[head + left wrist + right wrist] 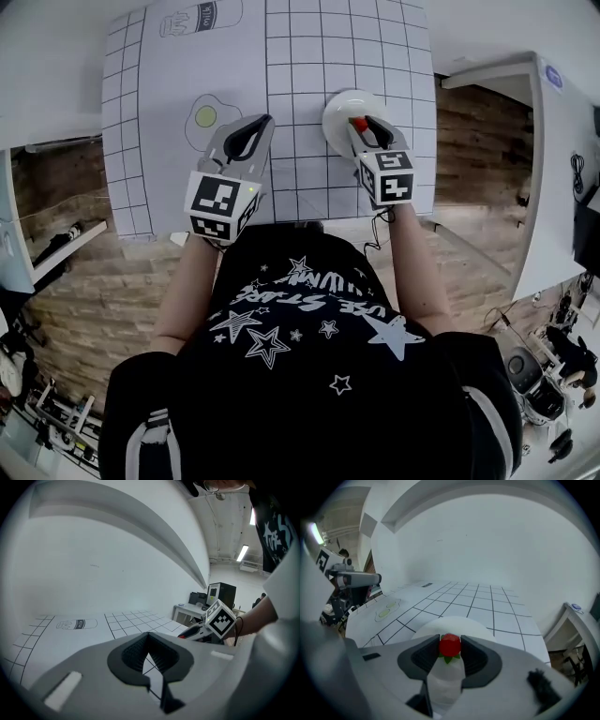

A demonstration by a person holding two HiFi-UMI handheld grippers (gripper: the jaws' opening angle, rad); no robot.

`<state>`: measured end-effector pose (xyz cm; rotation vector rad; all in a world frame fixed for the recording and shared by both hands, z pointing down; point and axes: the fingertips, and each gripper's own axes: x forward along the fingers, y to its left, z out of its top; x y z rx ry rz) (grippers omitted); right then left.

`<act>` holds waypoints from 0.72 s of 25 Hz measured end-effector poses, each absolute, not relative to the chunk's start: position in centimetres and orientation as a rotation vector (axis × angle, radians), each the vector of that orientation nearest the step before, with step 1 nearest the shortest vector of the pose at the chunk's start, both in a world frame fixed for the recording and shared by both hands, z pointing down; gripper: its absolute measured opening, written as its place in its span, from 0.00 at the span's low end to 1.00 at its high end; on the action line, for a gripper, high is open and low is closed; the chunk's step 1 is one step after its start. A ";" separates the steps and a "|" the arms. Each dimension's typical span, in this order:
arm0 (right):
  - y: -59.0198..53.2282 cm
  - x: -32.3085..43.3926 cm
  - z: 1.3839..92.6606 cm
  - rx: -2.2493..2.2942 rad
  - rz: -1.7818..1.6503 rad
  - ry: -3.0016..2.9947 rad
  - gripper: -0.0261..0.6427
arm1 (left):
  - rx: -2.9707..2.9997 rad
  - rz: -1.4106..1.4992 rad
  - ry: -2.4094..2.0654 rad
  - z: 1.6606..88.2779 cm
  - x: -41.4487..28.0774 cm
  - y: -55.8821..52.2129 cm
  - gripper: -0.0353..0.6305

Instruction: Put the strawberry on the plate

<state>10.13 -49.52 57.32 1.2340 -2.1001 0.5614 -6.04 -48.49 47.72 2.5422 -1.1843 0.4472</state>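
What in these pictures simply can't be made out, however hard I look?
- Head view: the near part of the plate is covered by the right gripper.
- Right gripper view: the jaws hide the underside of the strawberry, so it is unclear whether it rests on the plate or hangs above it.
- Head view: the clutter on the floor at the lower right edge is too small and distorted to identify.

We see a white table [309,56] with a grid of black lines on it. A fried egg picture [205,117] and a milk picture [192,19] are drawn on its left part, the milk farther away. The floor [84,281] looks like brown bricks.
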 end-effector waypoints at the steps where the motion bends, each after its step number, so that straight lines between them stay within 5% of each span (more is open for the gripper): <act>1: -49.6 10.1 57.3 1.238 0.568 -2.105 0.26 | 2.544 0.448 -1.185 47.7 -6.0 -48.5 0.07; 18: -49.7 10.2 56.2 1.183 0.546 -2.147 0.27 | 2.558 0.449 -1.236 45.9 -5.8 -47.1 0.07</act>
